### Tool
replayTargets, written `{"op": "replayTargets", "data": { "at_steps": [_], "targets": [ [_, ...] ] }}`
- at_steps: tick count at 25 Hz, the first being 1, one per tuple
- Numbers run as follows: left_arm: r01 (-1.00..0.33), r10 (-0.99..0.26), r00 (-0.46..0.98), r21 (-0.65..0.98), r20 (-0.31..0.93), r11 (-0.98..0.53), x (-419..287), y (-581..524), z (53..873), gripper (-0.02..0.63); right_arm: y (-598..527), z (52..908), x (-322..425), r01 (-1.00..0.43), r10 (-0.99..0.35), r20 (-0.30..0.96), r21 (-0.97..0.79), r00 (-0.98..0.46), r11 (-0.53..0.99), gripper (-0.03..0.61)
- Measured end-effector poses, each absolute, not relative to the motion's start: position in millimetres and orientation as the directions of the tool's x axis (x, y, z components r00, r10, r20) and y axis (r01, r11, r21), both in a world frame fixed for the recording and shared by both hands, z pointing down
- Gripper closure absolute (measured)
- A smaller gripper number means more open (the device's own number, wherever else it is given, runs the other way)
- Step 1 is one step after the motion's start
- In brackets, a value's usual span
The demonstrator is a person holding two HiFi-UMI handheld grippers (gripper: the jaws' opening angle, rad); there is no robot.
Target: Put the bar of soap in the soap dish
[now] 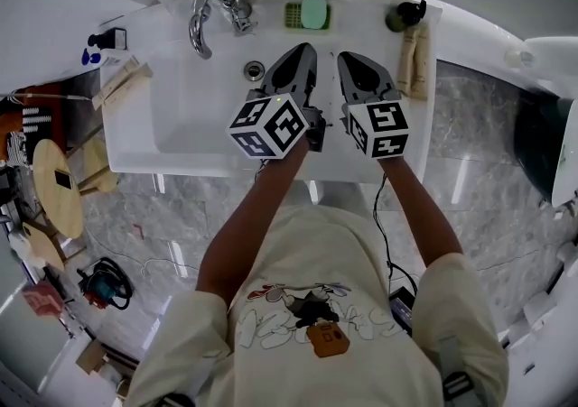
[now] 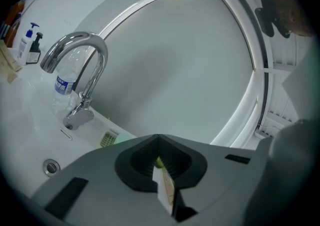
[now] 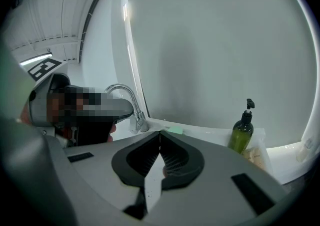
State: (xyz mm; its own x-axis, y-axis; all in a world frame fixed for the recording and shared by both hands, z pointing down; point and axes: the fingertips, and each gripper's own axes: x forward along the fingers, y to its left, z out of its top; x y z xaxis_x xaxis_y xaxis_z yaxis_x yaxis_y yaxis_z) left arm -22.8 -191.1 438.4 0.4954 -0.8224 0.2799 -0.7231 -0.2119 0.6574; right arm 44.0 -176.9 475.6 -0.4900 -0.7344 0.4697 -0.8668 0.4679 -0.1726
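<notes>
Dim cool light; warped fisheye edges

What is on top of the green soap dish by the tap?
A pale green bar of soap lies on the soap dish, covering most of it. Only one slotted end of the dish shows; the part beneath the soap is hidden.

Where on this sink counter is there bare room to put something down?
The basin is bare but for its drain, between faucet and front rim. The back ledge is bare between soap dish and pump bottle. Crowded: the right ledge with tubes, the left corner with bottles.
</notes>
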Motion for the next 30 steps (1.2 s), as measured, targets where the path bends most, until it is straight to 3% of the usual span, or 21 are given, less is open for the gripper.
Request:
{"op": "replayTargets", "data": {
  "at_steps": [13,30],
  "targets": [
    [-0.735,-0.784,0.569,0.581,0.247,-0.351,-29.1,-140.3,396.3,0.606,-142.4,444.8,37.8,-0.844,-0.727,0.435,-0.202,-0.532,0.497,0.571],
    [-0.708,-0.77,0.608,0.572,0.195,-0.414,-38.8,-86.5,353.2,0.606,-93.9,392.4,42.0,-0.813,-0.712,0.398,-0.22,-0.579,0.539,0.571]
  ]
}}
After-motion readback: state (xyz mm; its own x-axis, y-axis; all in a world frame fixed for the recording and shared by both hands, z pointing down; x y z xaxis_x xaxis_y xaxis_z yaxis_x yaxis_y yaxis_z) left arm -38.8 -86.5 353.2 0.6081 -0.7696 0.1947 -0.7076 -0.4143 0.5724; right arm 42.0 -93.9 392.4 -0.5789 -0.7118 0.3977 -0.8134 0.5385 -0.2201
